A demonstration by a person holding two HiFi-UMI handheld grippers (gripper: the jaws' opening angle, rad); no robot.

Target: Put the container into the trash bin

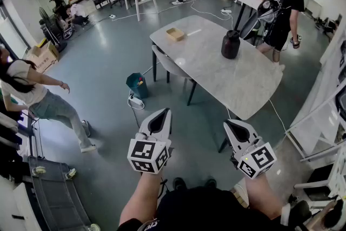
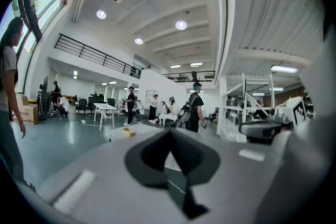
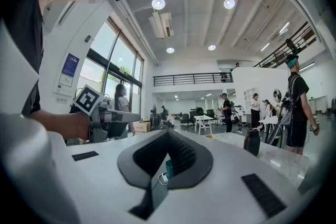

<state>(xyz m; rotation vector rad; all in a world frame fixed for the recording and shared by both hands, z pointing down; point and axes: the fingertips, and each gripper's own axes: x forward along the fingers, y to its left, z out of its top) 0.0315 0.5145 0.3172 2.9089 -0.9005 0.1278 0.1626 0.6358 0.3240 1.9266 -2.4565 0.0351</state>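
A small tan open container (image 1: 174, 34) sits at the far end of the long marble table (image 1: 238, 84). On the floor by the table's near left side stands a green trash bin (image 1: 137, 85). My left gripper (image 1: 166, 112) and right gripper (image 1: 227, 124) are held side by side over the floor, short of the table, both shut and empty. The left gripper view shows its jaws (image 2: 169, 134) meeting, with the container (image 2: 128, 132) far beyond them. In the right gripper view the closed jaws (image 3: 168, 131) frame the bin (image 3: 169, 168) through their gap.
A dark jug (image 1: 231, 44) stands on the table's right side. A grey chair (image 1: 170, 65) is tucked at the table's left edge, and a white power strip (image 1: 137, 101) lies beside the bin. Several people stand around, one (image 1: 38, 97) at the left, one (image 1: 284, 13) behind the table.
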